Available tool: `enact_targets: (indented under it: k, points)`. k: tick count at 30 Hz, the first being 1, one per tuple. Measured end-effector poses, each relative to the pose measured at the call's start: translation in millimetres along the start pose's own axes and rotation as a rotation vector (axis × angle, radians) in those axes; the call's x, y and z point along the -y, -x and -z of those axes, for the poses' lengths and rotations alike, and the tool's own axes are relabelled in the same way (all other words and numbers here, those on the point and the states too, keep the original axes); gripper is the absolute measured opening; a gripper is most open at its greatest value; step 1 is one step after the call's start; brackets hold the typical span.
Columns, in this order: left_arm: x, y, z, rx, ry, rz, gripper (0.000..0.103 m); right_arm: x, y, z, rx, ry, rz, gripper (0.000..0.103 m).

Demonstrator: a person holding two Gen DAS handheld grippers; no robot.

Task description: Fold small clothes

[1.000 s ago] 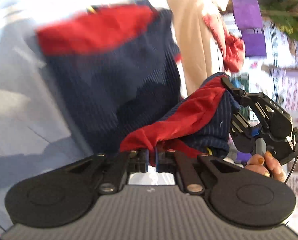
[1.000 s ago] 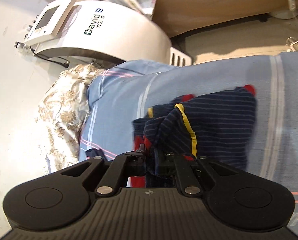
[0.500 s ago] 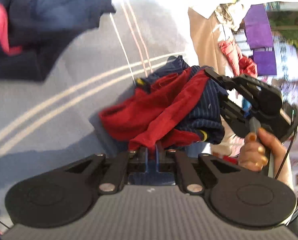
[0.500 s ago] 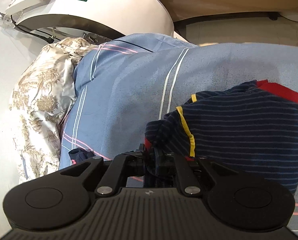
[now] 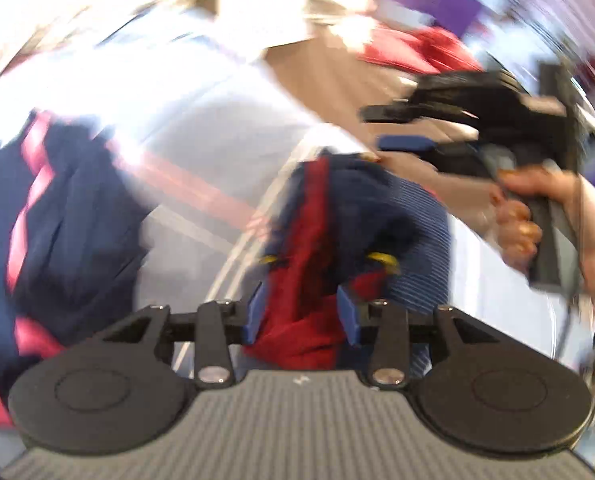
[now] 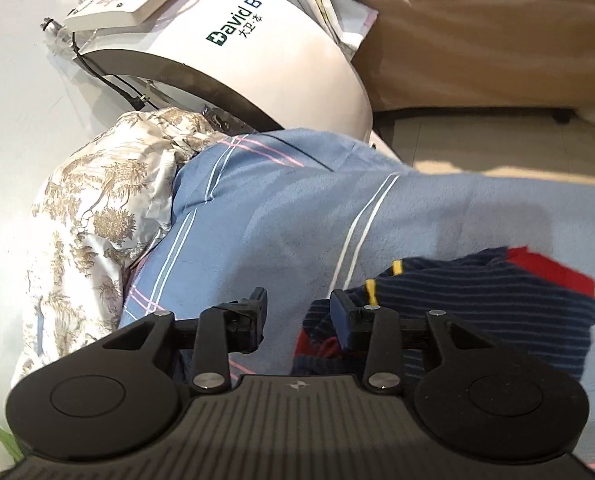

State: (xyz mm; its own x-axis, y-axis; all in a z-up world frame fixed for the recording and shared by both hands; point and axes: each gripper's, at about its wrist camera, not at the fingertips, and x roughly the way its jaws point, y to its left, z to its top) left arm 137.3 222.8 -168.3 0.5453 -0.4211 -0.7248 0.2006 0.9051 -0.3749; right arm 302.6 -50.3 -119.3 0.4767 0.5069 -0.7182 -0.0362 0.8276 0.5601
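Blue striped bedding (image 6: 297,216) underneath, with a floral quilt (image 6: 97,216) bunched at one side and a white machine (image 6: 233,60) behind on the floor.

Small navy striped garment (image 6: 477,308) with red and yellow trim lying crumpled on the bed, just released. Seen from the left wrist, same garment (image 5: 337,216) heaped in front, its red part still sitting between the left gripper's (image 5: 302,312) fingers (image 5: 347,314); fingers parting, pads apparently no longer pressing (blur makes contact hard to judge). Right gripper (image 6: 297,312) likewise opening, nothing between its fingers, garment edge just beside the right-hand finger (image 6: 343,312). Right gripper visible from the left view too (image 5: 429,128), held in a hand (image 5: 537,220) above the cloth. Second navy and pink garment (image 5: 57,220) lying apart to the left.

Best now: let go fully, draw back clear of the fabric without dragging it, then regrip at two edge corners and spread flat before folding. Risk of red cloth snagging on the left pads.
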Motion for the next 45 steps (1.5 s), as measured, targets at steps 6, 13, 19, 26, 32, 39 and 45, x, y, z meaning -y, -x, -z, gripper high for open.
enact_targets:
  k: [6,13,19,26,32,39,45]
  points:
    - [66.0,-10.9,-1.0,0.024,-0.28,0.139,0.037,24.9,37.6,23.0,-0.011,0.103,0.096,0.055]
    - [63.6,-64.5,-28.3,-0.006,-0.312,0.048,0.039,68.0,68.7,62.6,-0.041,0.112,0.235,0.056]
    - [18.6,-89.7,-37.4,-0.1,-0.213,-0.047,0.042,83.4,84.9,94.2,-0.066,0.081,0.24,0.071]
    - [8.1,-70.8,-36.9,-0.071,-0.171,-0.041,0.047,50.7,83.3,118.9,-0.06,0.247,0.195,0.071]
    - [9.6,-23.5,-11.9,-0.036,-0.238,-0.036,0.047,20.9,64.3,135.8,-0.096,0.389,0.192,0.07]
    - [23.6,-25.5,27.5,-0.161,-0.507,-0.027,0.04,31.2,63.6,142.8,-0.131,0.33,0.175,0.07]
    - [15.1,-52.3,19.6,-0.248,-0.452,-0.037,0.006,38.7,73.7,148.8,-0.131,0.296,0.186,0.073]
